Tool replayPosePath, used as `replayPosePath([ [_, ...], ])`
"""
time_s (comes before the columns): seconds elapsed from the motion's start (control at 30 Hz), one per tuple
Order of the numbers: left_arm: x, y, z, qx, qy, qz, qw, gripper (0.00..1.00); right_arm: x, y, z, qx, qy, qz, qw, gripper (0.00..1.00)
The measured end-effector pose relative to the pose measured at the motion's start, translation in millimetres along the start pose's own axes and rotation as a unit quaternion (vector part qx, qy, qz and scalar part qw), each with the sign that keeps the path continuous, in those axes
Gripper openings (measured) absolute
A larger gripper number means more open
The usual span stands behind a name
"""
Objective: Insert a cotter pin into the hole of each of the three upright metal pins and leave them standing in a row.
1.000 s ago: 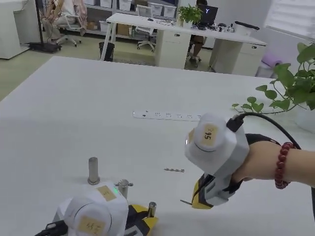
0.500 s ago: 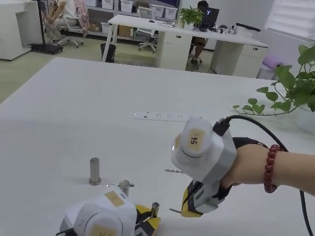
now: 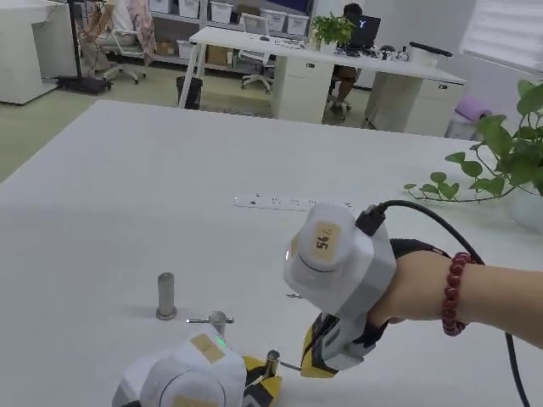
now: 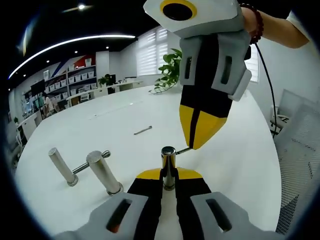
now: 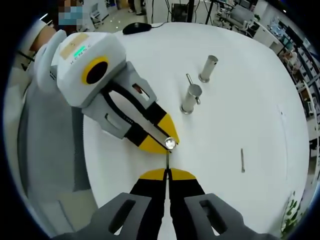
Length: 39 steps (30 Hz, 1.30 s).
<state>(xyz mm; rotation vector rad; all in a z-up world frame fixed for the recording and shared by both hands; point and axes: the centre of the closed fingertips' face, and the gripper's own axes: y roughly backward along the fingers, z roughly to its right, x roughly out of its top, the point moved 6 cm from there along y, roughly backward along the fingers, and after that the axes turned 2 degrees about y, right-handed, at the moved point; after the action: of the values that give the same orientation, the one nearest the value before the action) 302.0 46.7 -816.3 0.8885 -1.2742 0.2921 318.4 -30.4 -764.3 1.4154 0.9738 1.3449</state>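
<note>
My left gripper (image 4: 168, 175) is shut on a short upright metal pin (image 4: 168, 159) at the table's near edge, also seen from above as a round pin top (image 5: 170, 143). The right gripper (image 5: 167, 172) is shut on a thin cotter pin (image 5: 167, 159) whose tip reaches the held pin's (image 3: 271, 363) side. In the head view the right gripper (image 3: 314, 366) sits just right of the left gripper (image 3: 261, 383). A second pin (image 3: 218, 320) stands with a cotter pin through it. Farther left stands a bare third pin (image 3: 166, 295).
A loose cotter pin (image 5: 242, 160) lies on the white table (image 3: 127, 186) beyond the right gripper. A white power strip (image 3: 271, 202) lies mid-table. A leafy plant (image 3: 509, 161) stands at the right edge. Office desks and chairs are far behind.
The right gripper has moved left and down with its cotter pin, from a gap away to the held pin. The left gripper keeps its hold on that pin.
</note>
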Motion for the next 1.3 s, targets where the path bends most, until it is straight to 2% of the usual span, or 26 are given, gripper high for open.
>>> replayPosePath([
  [0.53,0.0,0.0,-0.1,0.001,0.001,0.003,1.0,0.07,3.2,2.1,2.1,-0.001,-0.002,-0.002,1.0,0.02],
  [0.73,-0.2,-0.2,-0.4,0.003,0.003,0.004,1.0,0.07,5.4,3.9,3.0,-0.001,-0.014,-0.003,0.9999,0.02],
  [0.77,-0.2,-0.3,-0.1,0.003,0.003,0.005,1.0,0.07,5.7,4.6,2.7,0.0,-0.025,-0.002,0.9997,0.02],
  [1.0,0.2,-0.9,-0.4,0.003,0.002,0.005,1.0,0.07,4.7,4.9,2.8,-0.004,-0.03,-0.005,0.9995,0.02],
  [1.3,-0.1,-1.0,-0.9,0.006,0.004,0.006,1.0,0.07,4.8,7.3,3.1,-0.008,-0.053,0.001,0.9985,0.02],
])
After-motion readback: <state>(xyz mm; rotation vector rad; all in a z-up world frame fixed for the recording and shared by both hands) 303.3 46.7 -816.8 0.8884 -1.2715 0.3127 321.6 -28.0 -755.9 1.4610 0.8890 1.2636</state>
